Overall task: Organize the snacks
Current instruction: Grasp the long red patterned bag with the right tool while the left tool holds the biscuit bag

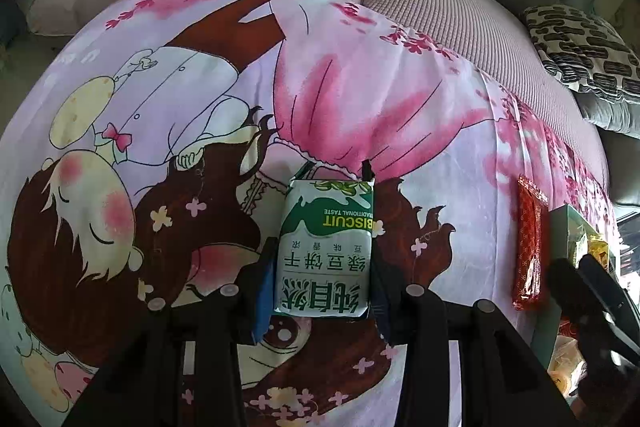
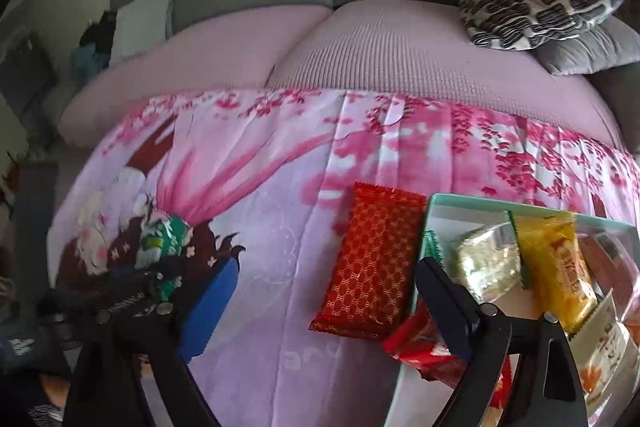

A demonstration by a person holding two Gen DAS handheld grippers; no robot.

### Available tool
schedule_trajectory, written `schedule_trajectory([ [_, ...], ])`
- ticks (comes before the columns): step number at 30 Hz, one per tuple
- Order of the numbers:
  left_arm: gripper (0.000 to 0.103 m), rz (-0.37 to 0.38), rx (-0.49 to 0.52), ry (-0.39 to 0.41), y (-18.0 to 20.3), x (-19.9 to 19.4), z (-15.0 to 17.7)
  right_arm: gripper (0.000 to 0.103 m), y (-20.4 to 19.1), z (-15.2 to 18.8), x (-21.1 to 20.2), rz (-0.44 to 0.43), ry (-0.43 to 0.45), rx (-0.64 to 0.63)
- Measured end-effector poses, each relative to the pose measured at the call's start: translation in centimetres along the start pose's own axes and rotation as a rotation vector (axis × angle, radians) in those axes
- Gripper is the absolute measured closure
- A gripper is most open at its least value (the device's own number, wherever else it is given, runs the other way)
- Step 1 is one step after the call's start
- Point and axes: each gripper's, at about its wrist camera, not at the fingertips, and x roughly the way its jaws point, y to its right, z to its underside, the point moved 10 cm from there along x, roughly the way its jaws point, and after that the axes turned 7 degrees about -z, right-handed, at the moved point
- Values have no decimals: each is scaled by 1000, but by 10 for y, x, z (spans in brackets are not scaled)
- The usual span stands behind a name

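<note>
my left gripper [image 1: 324, 247] jaws clenched on biscuit pack [image 1: 326, 247], lifted over bedsheet [image 1: 440, 131], presumably bound for box [image 2: 480, 203]. right gripper [image 2: 320, 303] jaws released, straddling red packet [image 2: 372, 263] beside box.

The box [image 2: 532, 217] of snacks runs off the right edge.

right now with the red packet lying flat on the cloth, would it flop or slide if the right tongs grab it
The red packet looks flat and filled edge to edge, so it would probably stay fairly stiff rather than droop. Its wrapper looks glossy, so it may slip between the pads of the right tongs. It lies on soft printed cloth, which could give under a push and bunch up.
</note>
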Motion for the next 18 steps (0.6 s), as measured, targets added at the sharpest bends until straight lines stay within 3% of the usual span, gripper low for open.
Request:
schedule_trajectory([
  [3,61,5,-1,-2,1,1,0,18,-1,4,11,-25,-28,20],
  [11,61,41,-30,-13,-1,-1,1,18,10,4,29,94,-83,-8],
  [18,61,51,-39,-18,-2,-2,2,18,13,1,47,171,-192,-61],
])
